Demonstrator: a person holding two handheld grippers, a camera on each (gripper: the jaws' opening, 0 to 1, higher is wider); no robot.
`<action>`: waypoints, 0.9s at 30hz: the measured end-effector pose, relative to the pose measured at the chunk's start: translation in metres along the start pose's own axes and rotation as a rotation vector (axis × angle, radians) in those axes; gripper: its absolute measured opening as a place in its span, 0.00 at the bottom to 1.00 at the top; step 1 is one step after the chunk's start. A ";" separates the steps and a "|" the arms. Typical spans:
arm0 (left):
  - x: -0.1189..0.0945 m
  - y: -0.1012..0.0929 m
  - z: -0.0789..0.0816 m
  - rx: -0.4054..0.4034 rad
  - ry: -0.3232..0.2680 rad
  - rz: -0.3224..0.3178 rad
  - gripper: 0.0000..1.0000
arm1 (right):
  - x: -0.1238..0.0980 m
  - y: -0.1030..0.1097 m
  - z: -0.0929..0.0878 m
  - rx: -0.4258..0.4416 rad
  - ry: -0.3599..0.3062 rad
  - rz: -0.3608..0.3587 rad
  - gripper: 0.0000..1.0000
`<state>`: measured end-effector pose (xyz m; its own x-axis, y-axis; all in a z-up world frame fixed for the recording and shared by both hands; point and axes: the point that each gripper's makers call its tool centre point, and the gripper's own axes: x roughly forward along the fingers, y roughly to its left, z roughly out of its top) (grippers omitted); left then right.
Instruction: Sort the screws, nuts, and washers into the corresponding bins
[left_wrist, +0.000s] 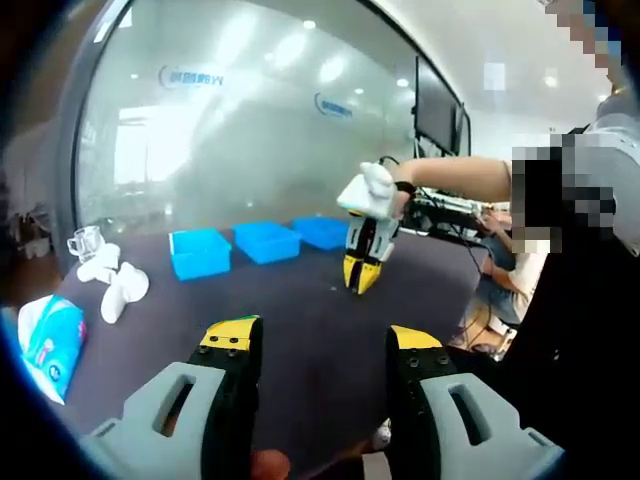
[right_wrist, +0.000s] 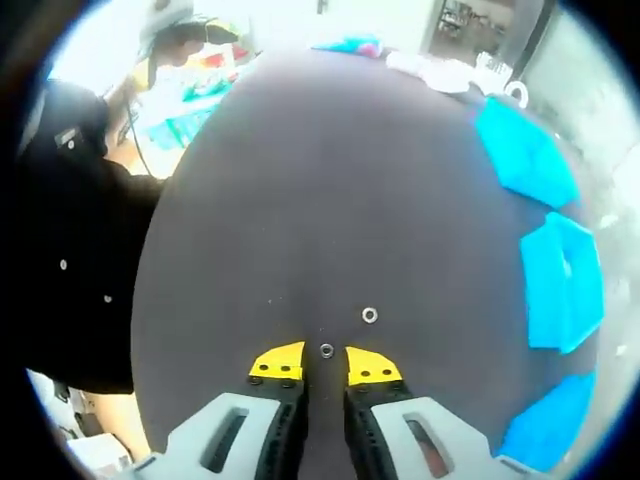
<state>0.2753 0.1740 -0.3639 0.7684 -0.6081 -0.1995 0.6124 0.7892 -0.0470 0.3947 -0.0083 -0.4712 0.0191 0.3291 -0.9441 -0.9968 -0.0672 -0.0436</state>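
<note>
A small metal ring, a nut or washer, lies on the dark table just ahead of the gap in my right gripper. Its jaws stand a narrow gap apart, with bare table between them and nothing held. A second small ring lies slightly farther out to the right. Three blue bins line the table's right side. In the left gripper view, my left gripper hangs wide open above the near table edge. The right gripper points down at the table beside the bins.
White crumpled items, a glass cup and a blue-and-white packet sit at the table's left end. A person in dark clothes stands along one table edge. A frosted glass wall rises behind the bins.
</note>
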 end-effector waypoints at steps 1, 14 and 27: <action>0.000 0.000 0.000 0.001 0.000 0.001 0.48 | 0.000 0.000 0.000 0.004 0.000 0.002 0.09; -0.001 -0.001 0.004 0.008 -0.004 0.010 0.48 | 0.001 -0.001 -0.001 -0.021 0.014 -0.016 0.01; 0.000 -0.003 0.013 0.014 -0.028 0.021 0.48 | -0.024 0.012 0.009 0.077 -0.186 -0.063 0.01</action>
<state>0.2755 0.1708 -0.3512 0.7856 -0.5940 -0.1730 0.5988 0.8004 -0.0291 0.3820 -0.0088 -0.4467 0.0743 0.4992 -0.8633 -0.9972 0.0289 -0.0691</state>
